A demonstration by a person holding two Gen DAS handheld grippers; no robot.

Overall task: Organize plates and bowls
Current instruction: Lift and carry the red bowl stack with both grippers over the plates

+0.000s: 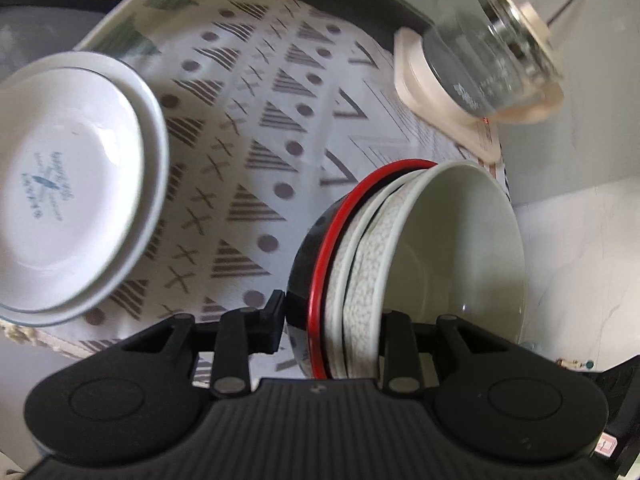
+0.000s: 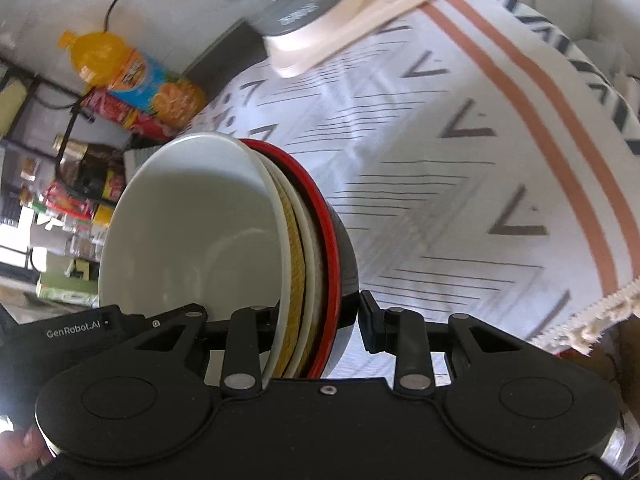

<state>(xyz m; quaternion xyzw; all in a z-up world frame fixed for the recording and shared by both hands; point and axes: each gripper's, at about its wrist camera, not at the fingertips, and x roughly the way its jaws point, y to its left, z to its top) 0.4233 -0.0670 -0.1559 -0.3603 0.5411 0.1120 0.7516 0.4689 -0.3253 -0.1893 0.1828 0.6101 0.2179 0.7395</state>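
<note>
Above the cloth-covered desk point(image 1: 256, 128), a nested stack of bowls point(image 1: 400, 264) is being carried by both grippers at once. The left gripper point(image 1: 332, 320) is clamping one side of the stack, its jaws partly closed over the bundled rims; the right gripper point(image 2: 316, 320) is clamping the opposite side in the same narrow grip. The stack is comprising a black bowl with a red rim point(image 2: 332, 240) outermost, speckled and white bowls inside it, and a pale bowl point(image 1: 460, 248) innermost. It is hanging tilted in both views, clear of the cloth.

To do this step well, the two hands are probably needing to travel together and keep level with each other, since any twist between them could pry the nested rims apart or let an inner bowl slide out. Lowering the base flat before either grip is eased appears the safer course.

A stack of white plates point(image 1: 72, 184) is lying on the cloth to the left, well apart from the bowls. A glass kettle point(image 1: 492, 64) on a cream base is standing at the far end. An orange drink bottle point(image 2: 132, 76) and assorted packets are crowding the background beyond the desk, against a pale wall.
</note>
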